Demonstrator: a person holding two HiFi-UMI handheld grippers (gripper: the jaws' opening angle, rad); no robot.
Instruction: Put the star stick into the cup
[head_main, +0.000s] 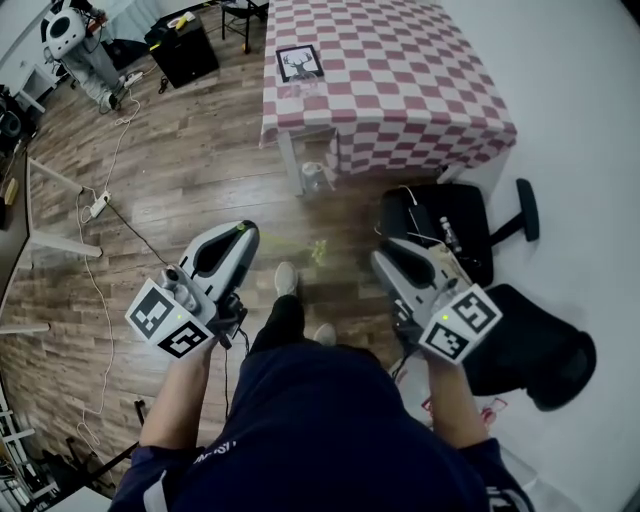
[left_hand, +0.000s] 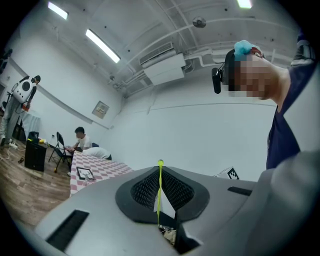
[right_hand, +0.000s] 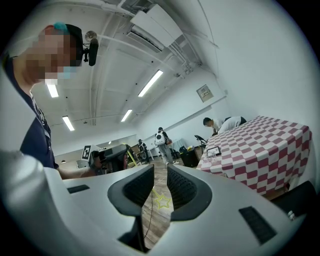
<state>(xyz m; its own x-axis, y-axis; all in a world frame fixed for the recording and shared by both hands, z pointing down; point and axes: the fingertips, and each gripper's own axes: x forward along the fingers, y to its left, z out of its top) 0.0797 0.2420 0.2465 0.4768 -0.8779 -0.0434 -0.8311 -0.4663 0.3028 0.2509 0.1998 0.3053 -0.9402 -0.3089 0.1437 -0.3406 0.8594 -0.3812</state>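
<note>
Our left gripper clamps the thin green stick; right gripper, ribbed jaws apart, empty, beside checked table.

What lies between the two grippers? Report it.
In the head view, the thin yellow-green star stick, shut in the left gripper, points toward the open right gripper.

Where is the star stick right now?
The star stick is pinched in the left gripper, its star end out over the wooden floor toward the right gripper, short of the checked table.
</note>
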